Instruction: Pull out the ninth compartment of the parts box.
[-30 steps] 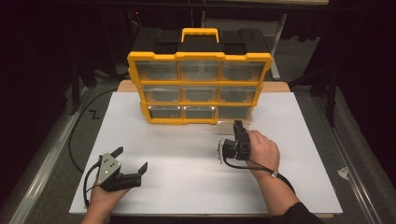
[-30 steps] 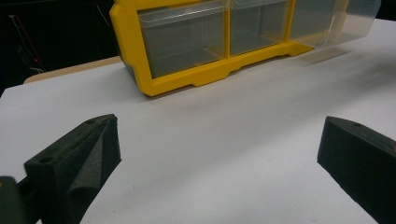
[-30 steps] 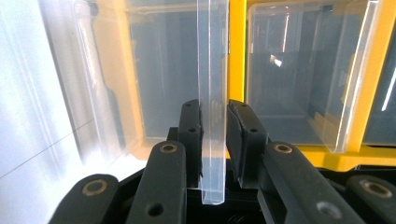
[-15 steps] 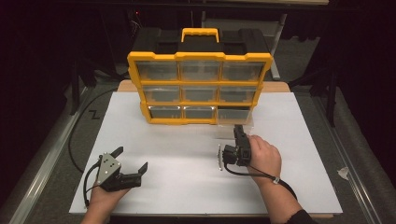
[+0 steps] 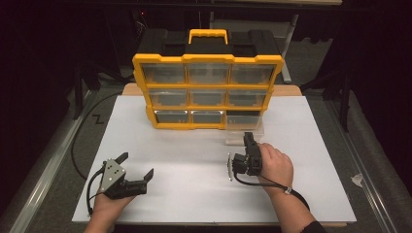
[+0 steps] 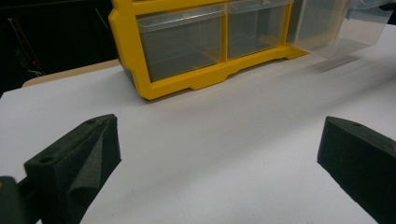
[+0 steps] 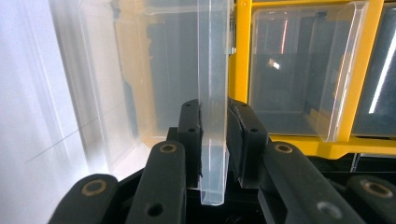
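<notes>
Now right tongs clamping on clear drawer lip, pulling it from organizer; left tongs resting apart near surface's front-left corner. Next: sliding drawer fully free.

Left claw agape, right claw clamped.

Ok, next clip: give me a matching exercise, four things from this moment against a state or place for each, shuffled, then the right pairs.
Things
1. left gripper
2. right gripper
3. clear drawer
4. yellow handle

States or places
A. on top of the organizer
B. pulled out of the bottom right slot
C. open, over the bare white board
D. shut on a clear drawer wall

Pairs: 1-C, 2-D, 3-B, 4-A
</notes>
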`<state>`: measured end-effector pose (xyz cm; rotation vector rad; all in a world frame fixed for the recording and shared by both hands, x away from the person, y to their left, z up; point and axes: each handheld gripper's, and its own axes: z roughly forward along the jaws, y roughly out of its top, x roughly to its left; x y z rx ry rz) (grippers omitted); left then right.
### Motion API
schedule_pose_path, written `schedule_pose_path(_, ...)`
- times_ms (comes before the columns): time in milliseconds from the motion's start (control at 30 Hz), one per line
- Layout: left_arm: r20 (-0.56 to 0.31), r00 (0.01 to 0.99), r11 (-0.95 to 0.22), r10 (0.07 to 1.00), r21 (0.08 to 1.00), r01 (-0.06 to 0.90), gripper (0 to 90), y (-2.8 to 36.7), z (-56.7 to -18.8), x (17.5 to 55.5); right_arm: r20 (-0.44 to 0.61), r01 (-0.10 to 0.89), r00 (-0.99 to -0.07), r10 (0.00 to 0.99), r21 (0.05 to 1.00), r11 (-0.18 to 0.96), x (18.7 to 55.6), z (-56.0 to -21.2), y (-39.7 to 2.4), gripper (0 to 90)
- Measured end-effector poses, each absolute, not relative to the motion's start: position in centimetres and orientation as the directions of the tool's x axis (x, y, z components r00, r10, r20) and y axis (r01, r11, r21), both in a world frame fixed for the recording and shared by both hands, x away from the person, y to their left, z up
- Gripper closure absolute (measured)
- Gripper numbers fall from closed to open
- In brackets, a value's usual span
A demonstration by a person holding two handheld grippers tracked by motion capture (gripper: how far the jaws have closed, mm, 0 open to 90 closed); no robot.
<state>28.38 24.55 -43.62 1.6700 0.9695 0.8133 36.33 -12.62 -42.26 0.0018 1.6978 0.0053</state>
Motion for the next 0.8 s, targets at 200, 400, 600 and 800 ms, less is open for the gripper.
schedule_pose_path(200,0.068,0.455,-0.186,0.888,0.958,0.219,0.2,24.5,-43.7,28.4,-0.992,0.001,-0.125,0.031,0.031,1.000,36.4,-42.4,-12.6,76.5)
schedule_pose_path(400,0.073,0.459,-0.192,0.886,0.957,0.218,0.2,24.5,-43.7,28.4,-0.988,-0.015,-0.149,0.041,0.044,0.999,35.7,-41.5,-12.5,66.5)
schedule_pose_path(600,0.067,0.456,-0.190,0.887,0.954,0.230,0.2,24.6,-43.8,28.4,-0.973,-0.002,-0.217,0.082,0.084,0.996,34.3,-42.0,-13.3,58.0)
schedule_pose_path(800,0.066,0.470,-0.196,0.880,0.952,0.233,0.2,24.4,-43.9,28.3,-0.970,-0.015,-0.236,0.053,0.058,0.998,33.1,-43.3,-14.2,54.1)
